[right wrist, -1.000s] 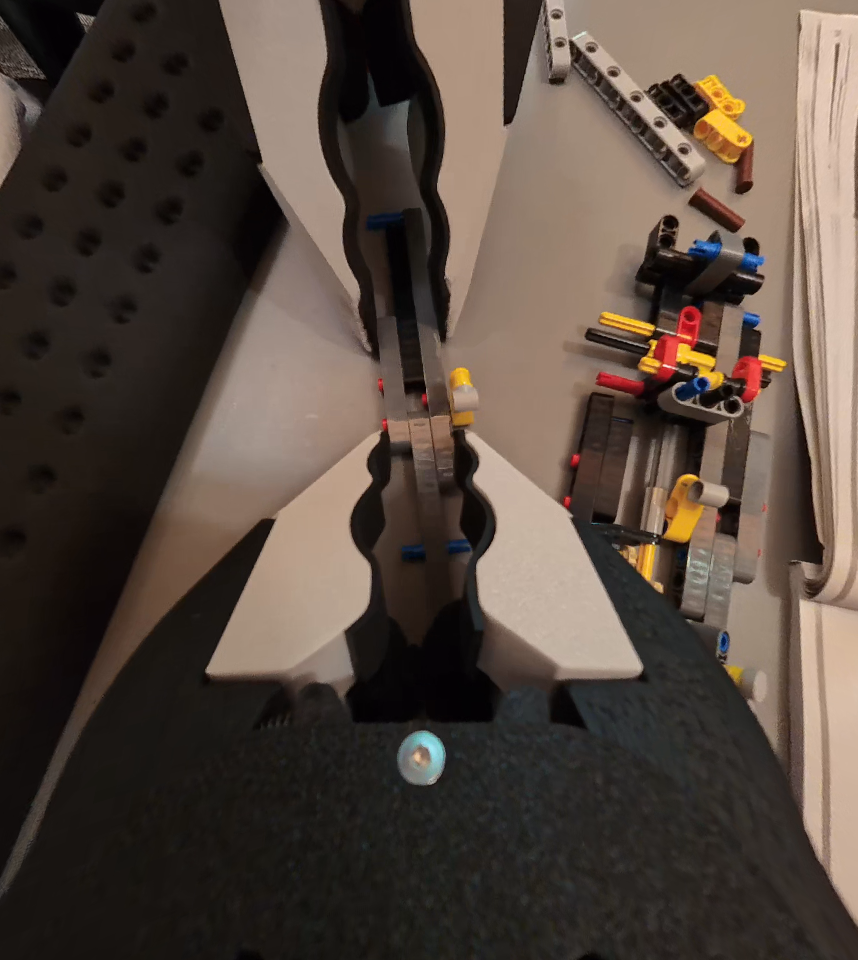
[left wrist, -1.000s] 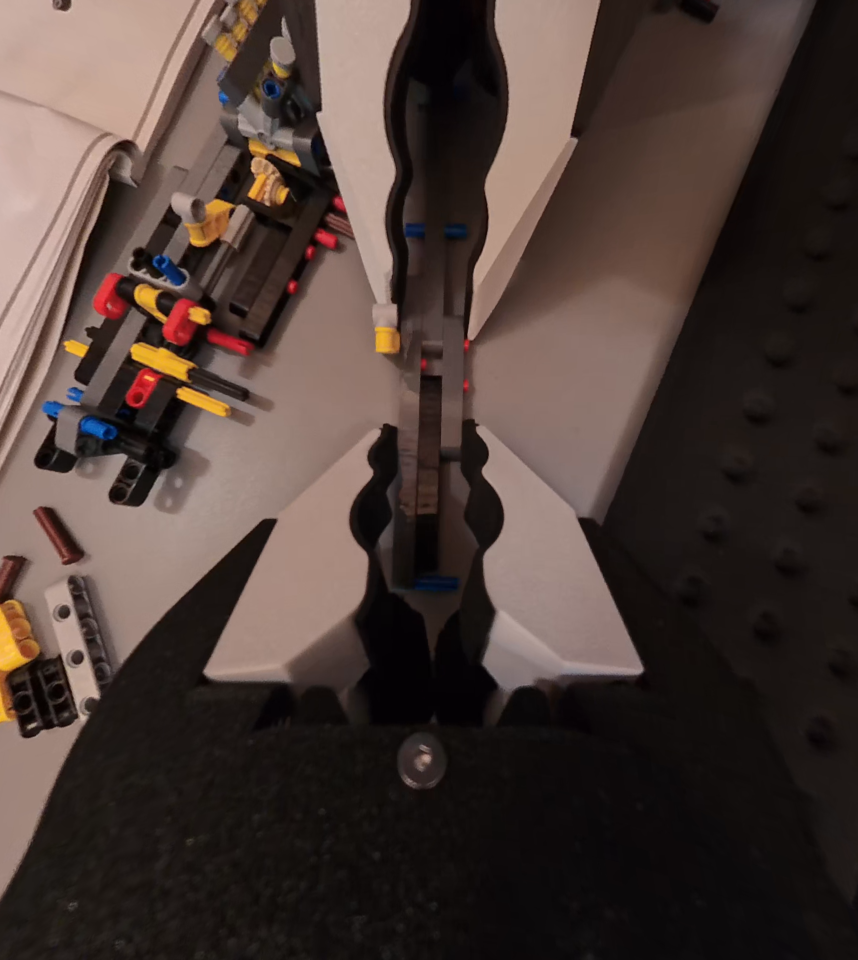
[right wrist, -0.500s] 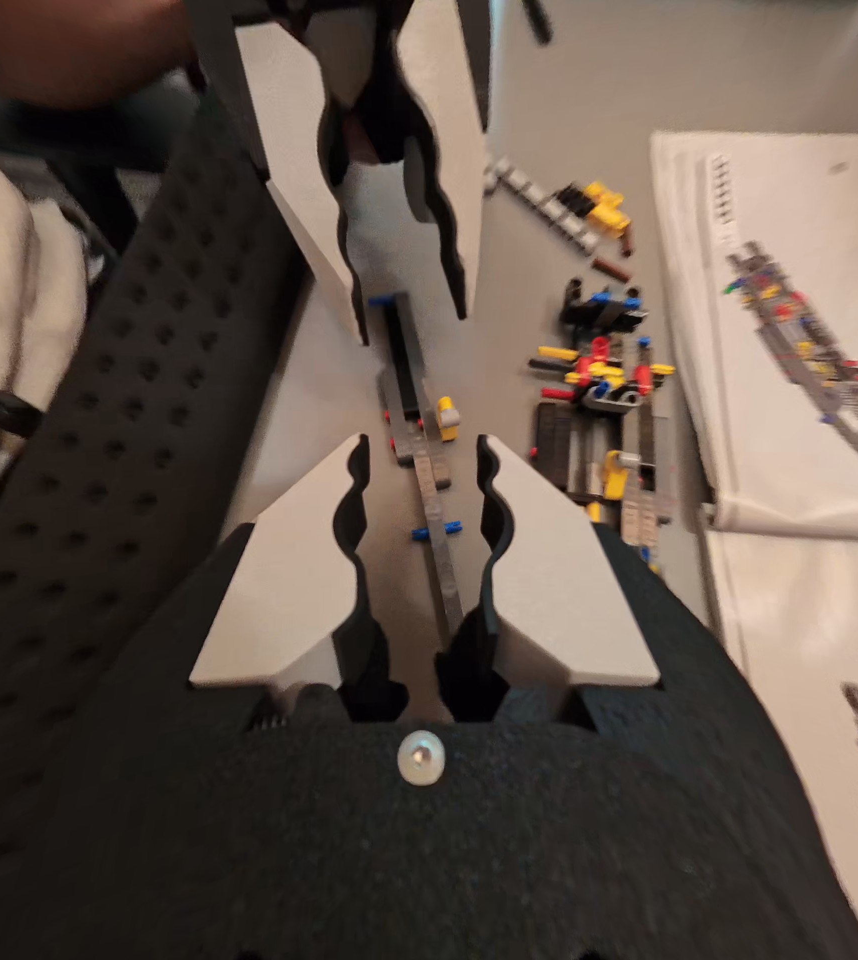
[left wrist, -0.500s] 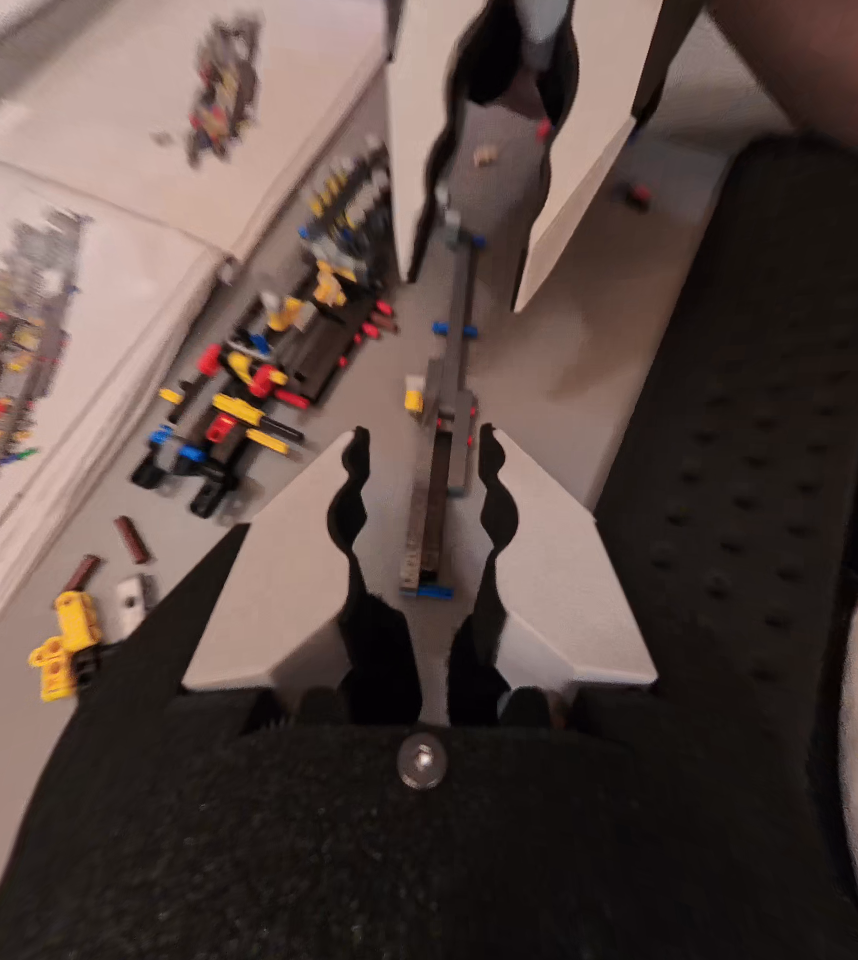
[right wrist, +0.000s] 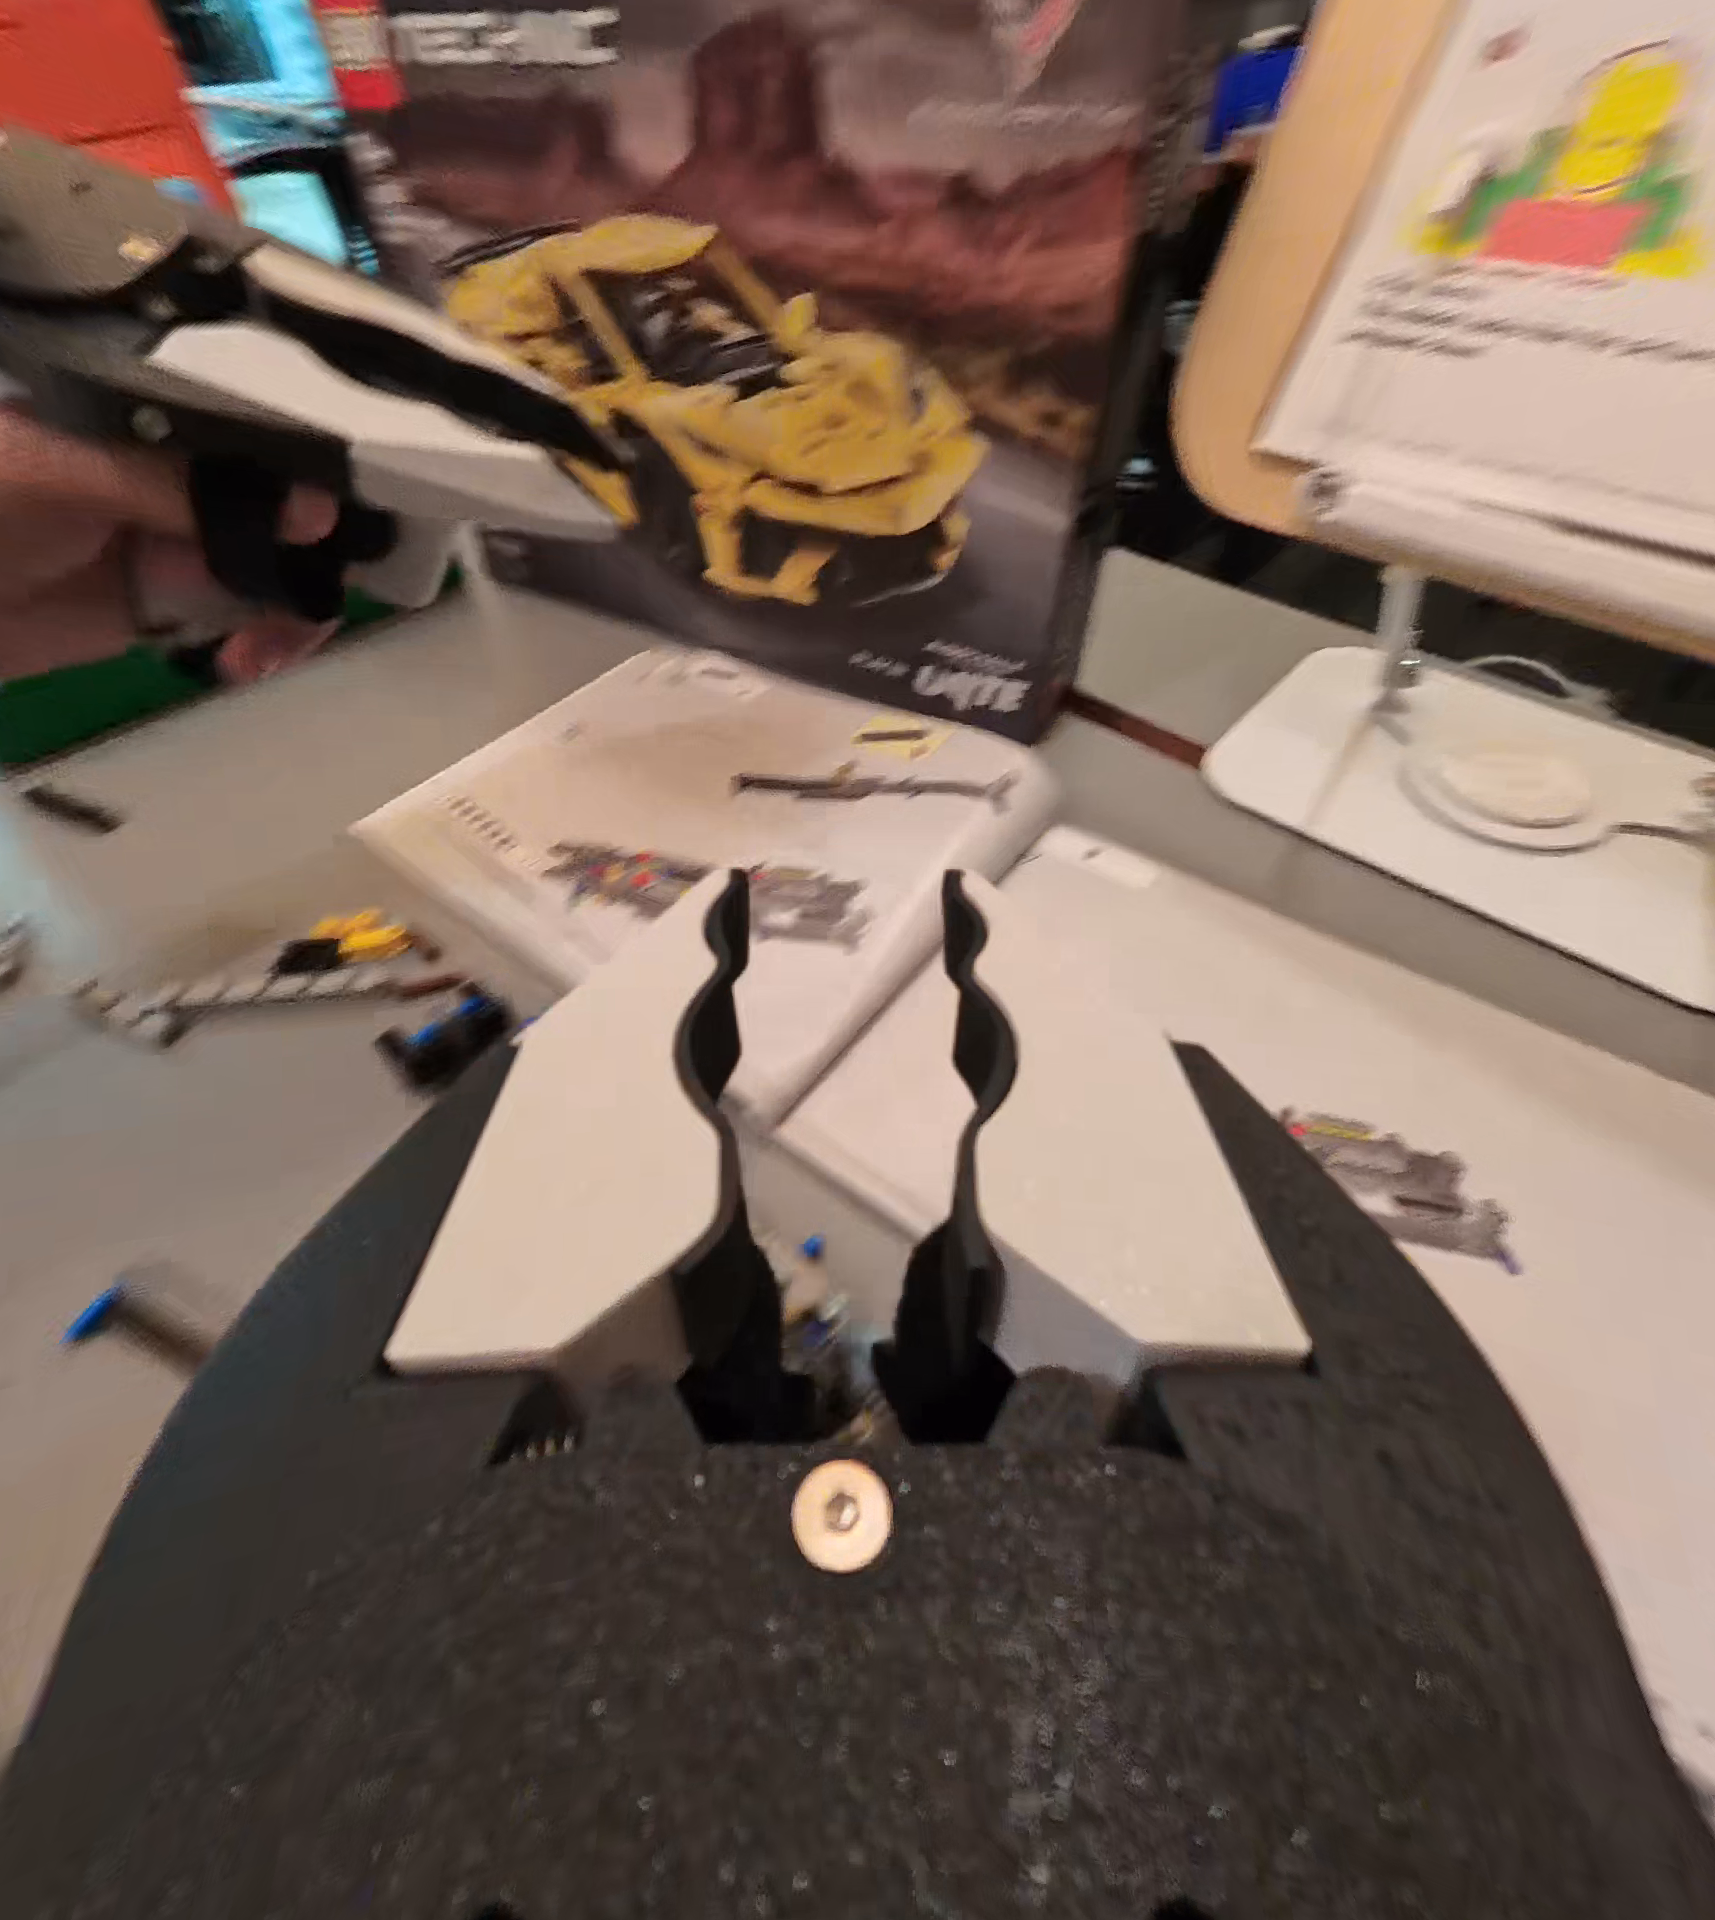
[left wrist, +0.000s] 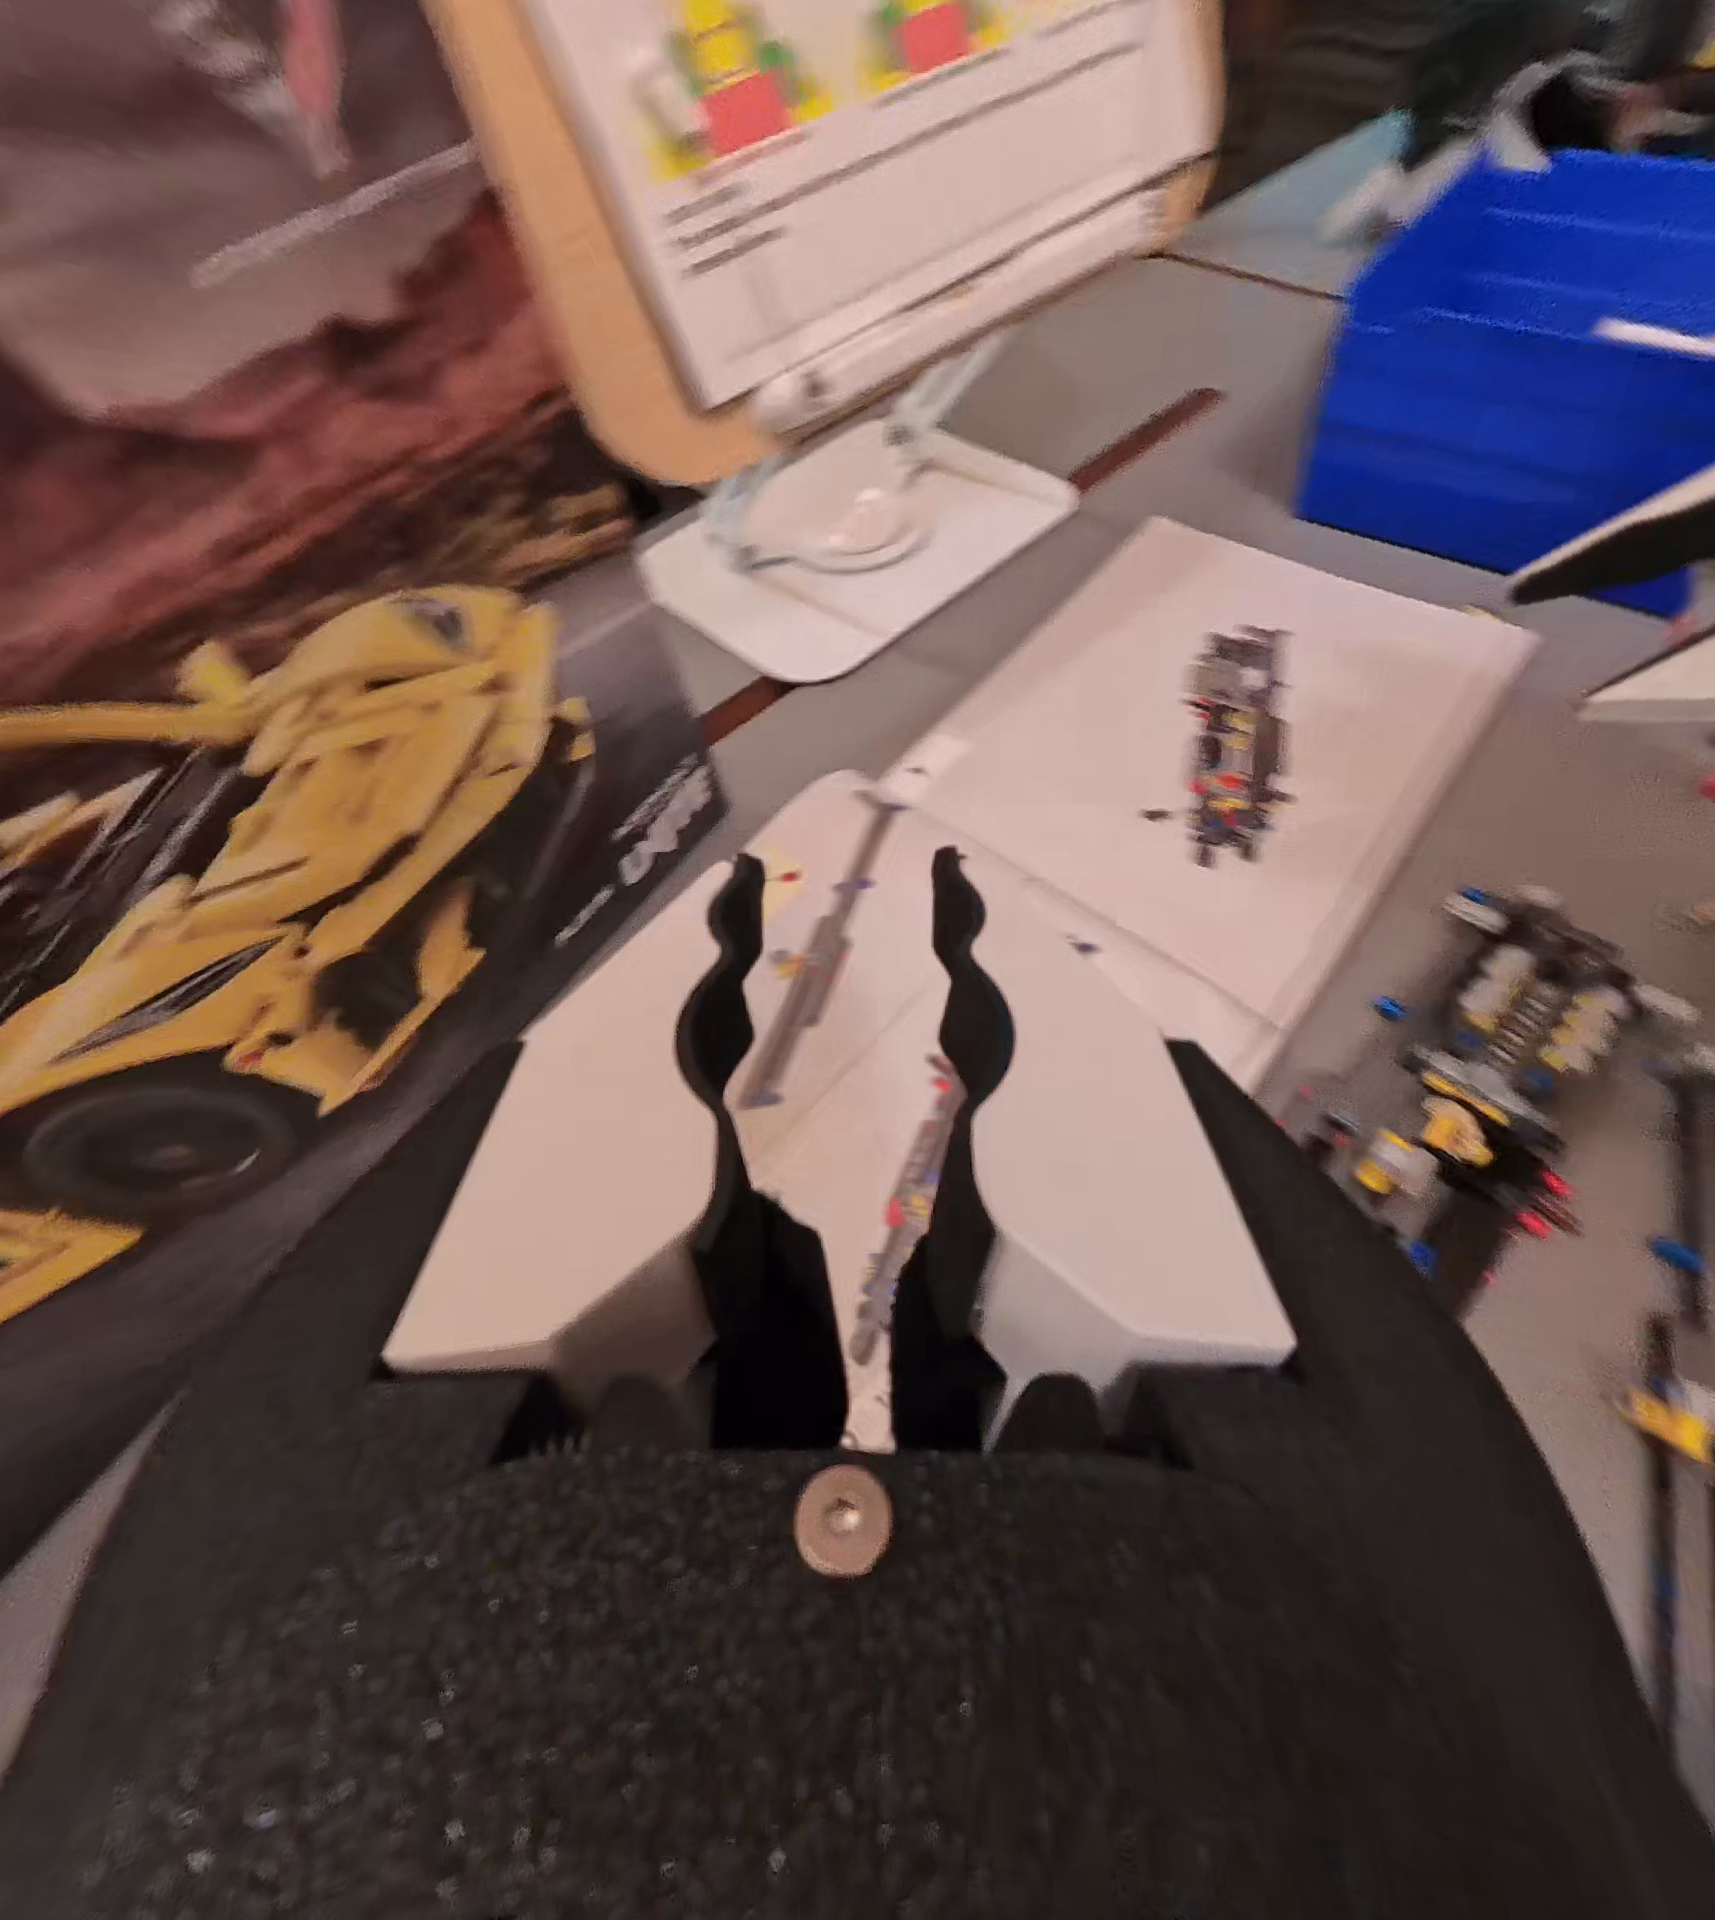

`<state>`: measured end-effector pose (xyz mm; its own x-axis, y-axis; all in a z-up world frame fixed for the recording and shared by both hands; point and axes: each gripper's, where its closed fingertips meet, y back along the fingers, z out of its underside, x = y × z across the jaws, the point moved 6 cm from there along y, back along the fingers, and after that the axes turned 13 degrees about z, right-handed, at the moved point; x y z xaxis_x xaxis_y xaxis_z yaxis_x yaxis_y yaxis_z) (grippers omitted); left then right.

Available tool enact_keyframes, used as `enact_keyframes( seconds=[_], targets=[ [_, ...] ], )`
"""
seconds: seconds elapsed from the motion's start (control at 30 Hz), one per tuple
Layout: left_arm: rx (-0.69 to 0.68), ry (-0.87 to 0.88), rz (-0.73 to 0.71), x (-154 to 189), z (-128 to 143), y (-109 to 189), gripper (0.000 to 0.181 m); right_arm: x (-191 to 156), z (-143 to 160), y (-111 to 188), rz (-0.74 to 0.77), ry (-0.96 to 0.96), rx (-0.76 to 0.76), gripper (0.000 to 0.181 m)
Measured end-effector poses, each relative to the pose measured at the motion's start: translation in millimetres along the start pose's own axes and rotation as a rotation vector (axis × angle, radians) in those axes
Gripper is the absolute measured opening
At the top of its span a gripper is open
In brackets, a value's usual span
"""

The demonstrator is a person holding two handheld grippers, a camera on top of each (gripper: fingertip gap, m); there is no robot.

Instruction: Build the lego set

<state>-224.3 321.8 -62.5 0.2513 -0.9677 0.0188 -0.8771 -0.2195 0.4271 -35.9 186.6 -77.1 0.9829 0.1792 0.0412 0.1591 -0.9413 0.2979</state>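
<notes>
My left gripper [left wrist: 848,868] is open and empty, raised over the open instruction booklet [left wrist: 1123,831]. My right gripper [right wrist: 845,883] is open and empty, also raised over the booklet [right wrist: 687,821]. The partly built black, grey and yellow lego assembly [left wrist: 1497,1060] lies on the grey table right of the booklet. A thin dark beam with blue pins [left wrist: 1686,1174] lies beside it, blurred. Loose beams and yellow pieces [right wrist: 313,966] lie left of the booklet in the right wrist view. Each gripper shows in the other's view: right [left wrist: 1559,655], left [right wrist: 619,494], held by a hand.
The set's box with a yellow car [right wrist: 791,395] stands behind the booklet. A sheet on a white stand [right wrist: 1518,831] is at the back right. A blue bin [left wrist: 1539,384] stands farther off. A small grey piece with a blue pin [right wrist: 146,1314] lies near the front left.
Both grippers were shut on the long beam assembly a second ago. They opened, let it go on the table, and have lifted and tilted up, now facing the box.
</notes>
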Motion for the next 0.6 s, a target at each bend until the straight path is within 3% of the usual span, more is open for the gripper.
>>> enact_keyframes(
  seconds=[0.1, 0.2, 0.3, 0.37, 0.6],
  targets=[
    [0.058, 0.152, -0.110, -33.0, 17.1, -3.6, 0.031, 26.9, -4.0, -33.0, 0.081, -0.078, -0.045, 0.038],
    [0.031, 0.127, -0.140, -35.2, 49.9, -4.5, 0.022, 37.5, 12.0, -51.9, 0.058, -0.212, -0.090, 0.042],
    [-0.047, 0.061, -0.152, -38.9, 66.3, 3.4, 0.021, 33.0, 35.7, -52.7, 0.049, -0.199, -0.136, 0.043],
    [-0.056, 0.118, -0.123, -44.4, 73.9, 4.1, 0.019, 29.4, 43.4, -50.2, 0.065, -0.108, -0.159, 0.036],
    [-0.161, 0.151, -0.180, -66.6, 93.0, 16.1, 0.019, 2.1, 37.3, -50.2, -0.051, -0.038, -0.132, 0.026]
  ],
)
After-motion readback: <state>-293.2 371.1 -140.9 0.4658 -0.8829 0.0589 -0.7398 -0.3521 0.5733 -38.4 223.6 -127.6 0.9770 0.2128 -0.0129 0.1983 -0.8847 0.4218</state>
